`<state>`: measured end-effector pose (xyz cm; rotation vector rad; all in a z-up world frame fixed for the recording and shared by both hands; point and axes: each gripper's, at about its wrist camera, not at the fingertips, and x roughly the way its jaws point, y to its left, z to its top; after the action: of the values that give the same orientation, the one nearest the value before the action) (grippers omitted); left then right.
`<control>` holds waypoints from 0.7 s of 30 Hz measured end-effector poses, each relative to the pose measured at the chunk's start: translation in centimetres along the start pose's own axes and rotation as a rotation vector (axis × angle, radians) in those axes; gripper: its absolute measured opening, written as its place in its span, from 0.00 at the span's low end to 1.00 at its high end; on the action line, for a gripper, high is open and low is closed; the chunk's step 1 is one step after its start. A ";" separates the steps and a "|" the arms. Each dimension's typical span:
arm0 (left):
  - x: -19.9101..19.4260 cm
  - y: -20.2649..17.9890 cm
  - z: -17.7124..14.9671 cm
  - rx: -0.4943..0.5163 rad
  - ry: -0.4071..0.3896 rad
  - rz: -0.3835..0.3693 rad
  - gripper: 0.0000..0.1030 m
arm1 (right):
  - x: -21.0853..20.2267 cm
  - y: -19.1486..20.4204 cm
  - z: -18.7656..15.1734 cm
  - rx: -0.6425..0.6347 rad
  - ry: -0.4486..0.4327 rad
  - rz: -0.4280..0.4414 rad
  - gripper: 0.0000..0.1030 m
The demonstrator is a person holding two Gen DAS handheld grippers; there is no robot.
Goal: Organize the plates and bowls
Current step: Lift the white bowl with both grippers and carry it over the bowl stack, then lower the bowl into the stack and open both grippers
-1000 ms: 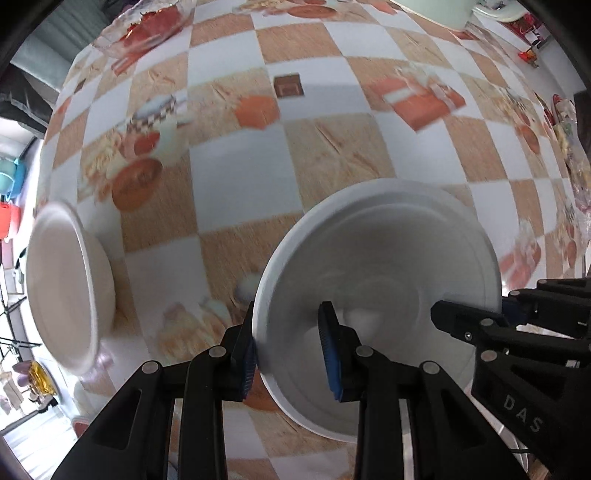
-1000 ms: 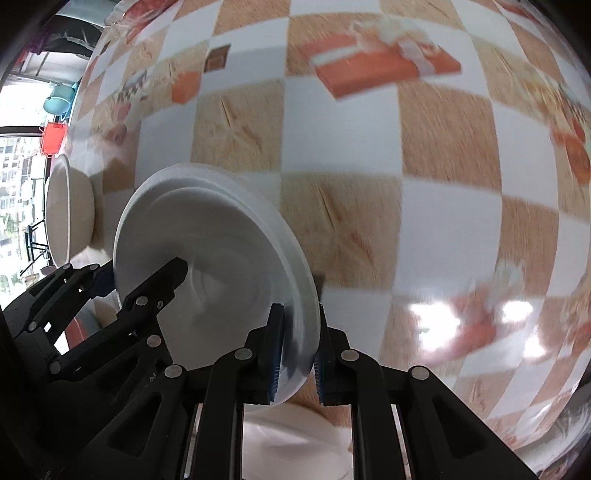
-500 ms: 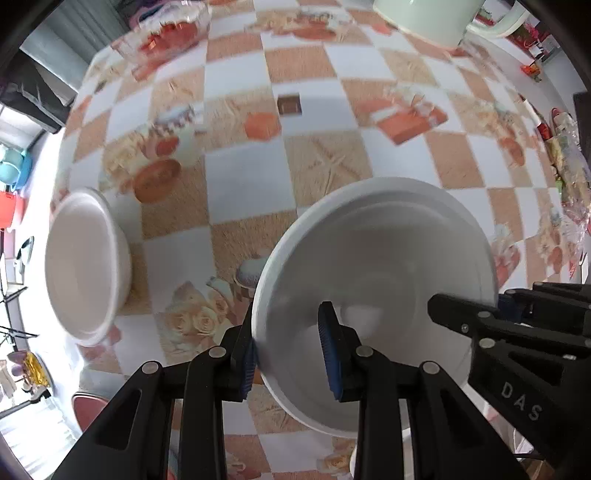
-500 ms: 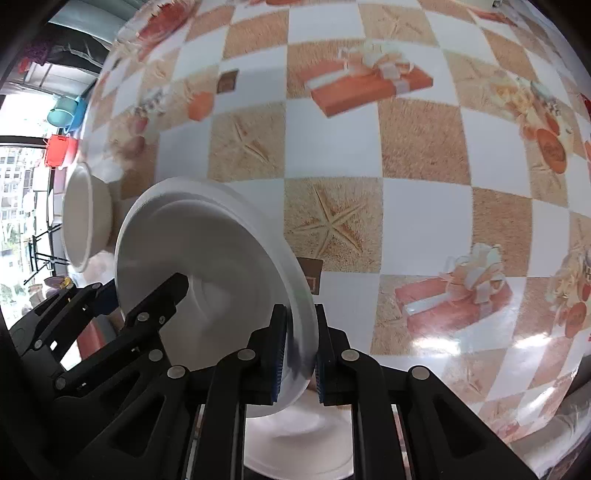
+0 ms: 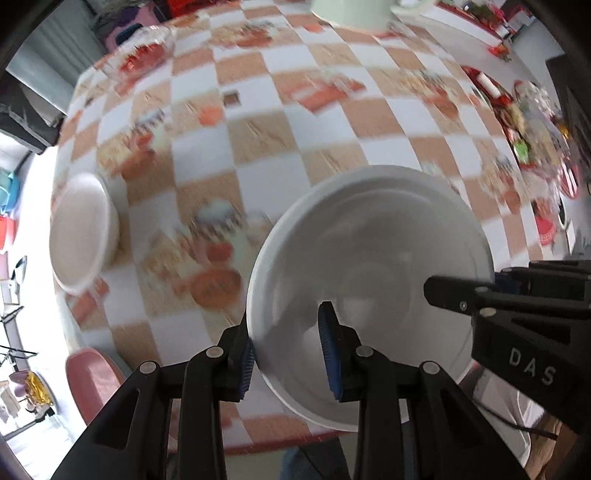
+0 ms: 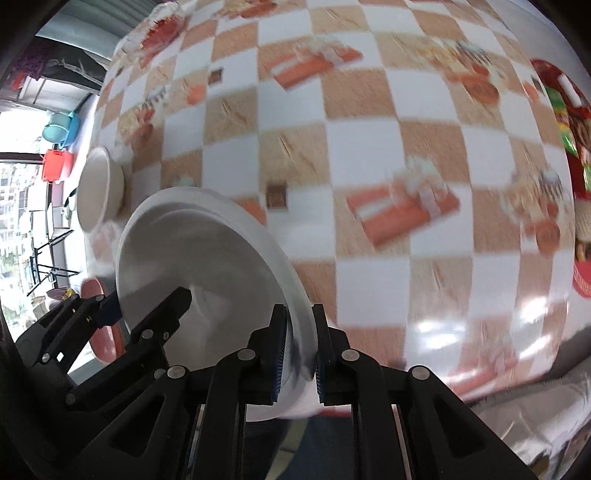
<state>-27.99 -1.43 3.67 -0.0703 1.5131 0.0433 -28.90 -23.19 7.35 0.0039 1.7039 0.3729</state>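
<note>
Both grippers hold one white bowl (image 5: 373,258) in the air over the table's near edge. My left gripper (image 5: 290,350) is shut on its left rim. My right gripper (image 6: 297,354) is shut on its right rim; the bowl (image 6: 207,266) shows tilted there. The right gripper also shows in the left wrist view (image 5: 491,299), and the left gripper in the right wrist view (image 6: 147,306). A second white bowl (image 5: 81,236) sits on the checkered tablecloth at the far left and also shows in the right wrist view (image 6: 98,188).
The checkered tablecloth (image 5: 332,122) covers the table. A pale green pot (image 5: 351,13) stands at the far edge. A glass dish (image 5: 140,55) sits at the far left. Red plates and snacks (image 5: 524,122) lie on the right. A pink stool (image 5: 94,384) stands below left.
Both grippers have lifted the bowl up and back toward the table's near edge. The table looks farther away and its front edge now shows. The view is motion-blurred.
</note>
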 end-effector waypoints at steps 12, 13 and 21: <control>2.4 -2.6 -3.3 0.145 0.089 -0.026 0.33 | 3.0 -1.7 -4.2 0.087 0.068 -0.028 0.15; 2.6 -2.7 -3.3 0.152 0.092 -0.026 0.33 | 3.1 -1.7 -4.3 0.087 0.067 -0.029 0.15; 2.2 -2.7 -3.3 0.162 0.075 -0.047 0.53 | 3.2 -1.7 -4.2 0.084 0.059 -0.042 0.16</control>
<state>-30.93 -4.42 1.30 0.0226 1.5839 -0.1212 -33.12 -25.14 4.36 0.0185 1.7746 0.2728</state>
